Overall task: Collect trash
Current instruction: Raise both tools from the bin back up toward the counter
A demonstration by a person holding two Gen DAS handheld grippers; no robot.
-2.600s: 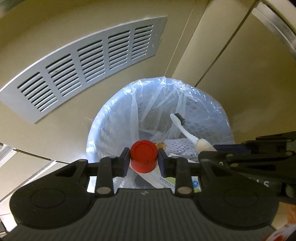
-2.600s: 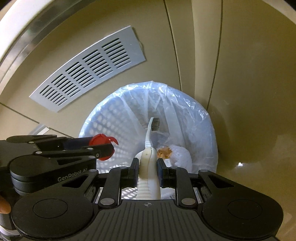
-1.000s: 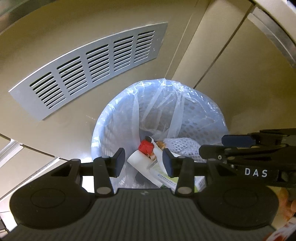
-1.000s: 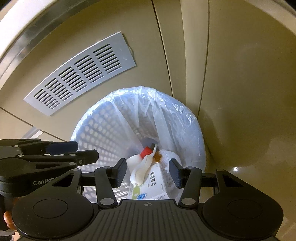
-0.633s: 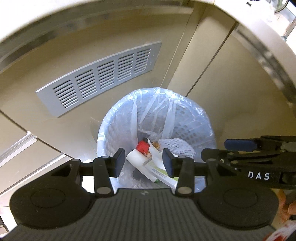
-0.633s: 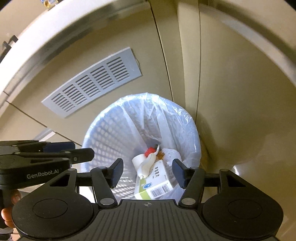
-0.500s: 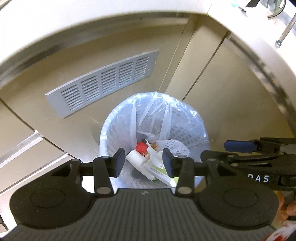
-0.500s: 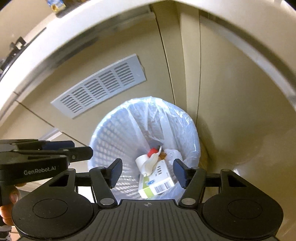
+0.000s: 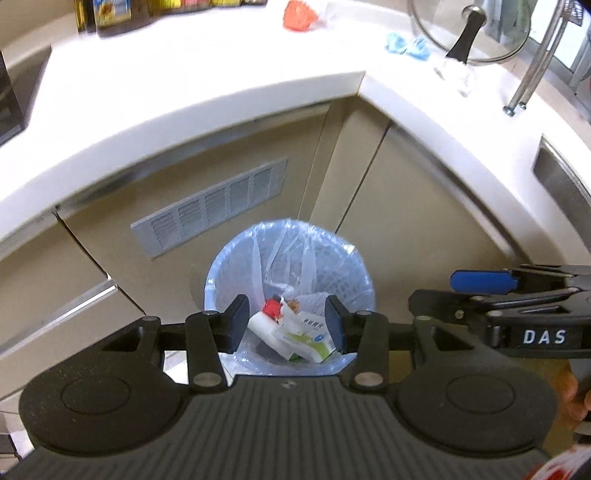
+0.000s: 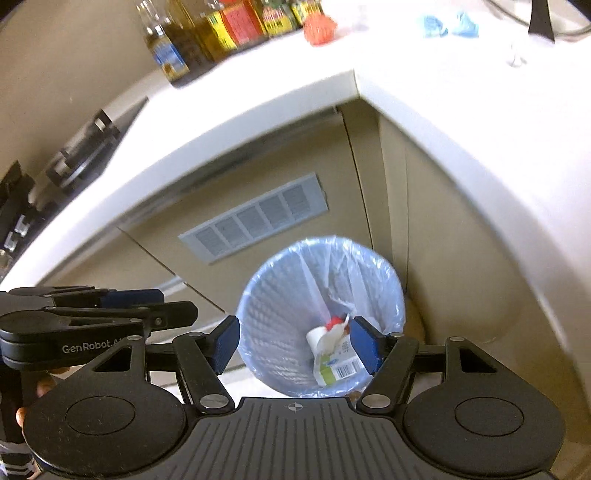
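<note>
A: What were the tongs doing?

B: The left tongs (image 9: 288, 325) hung released with nothing between the pads. The right tongs (image 10: 293, 345) were spreading wider, nothing gripped there either. Both pointed down over the bin (image 9: 221, 280).

A: And the trash?

B: In the bin, which had a clear bag lining (a pale blue basket with a mesh wall). A red cap (image 9: 272, 307) lay against a white tube (image 9: 260, 326), a toothbrush (image 10: 330, 338) lay over them, and a green-and-white carton (image 9: 306, 339) sat beside them at the bottom.

A: Around the bin?

B: It stood on the floor in the corner of beige cabinets, near a grey vent (image 9: 210, 206). On the white surface (image 9: 184, 74) above lay an orange wad (image 9: 299, 14), blue scraps (image 9: 408, 44), bottles (image 10: 207, 33) and a glass lid (image 9: 469, 33).
</note>
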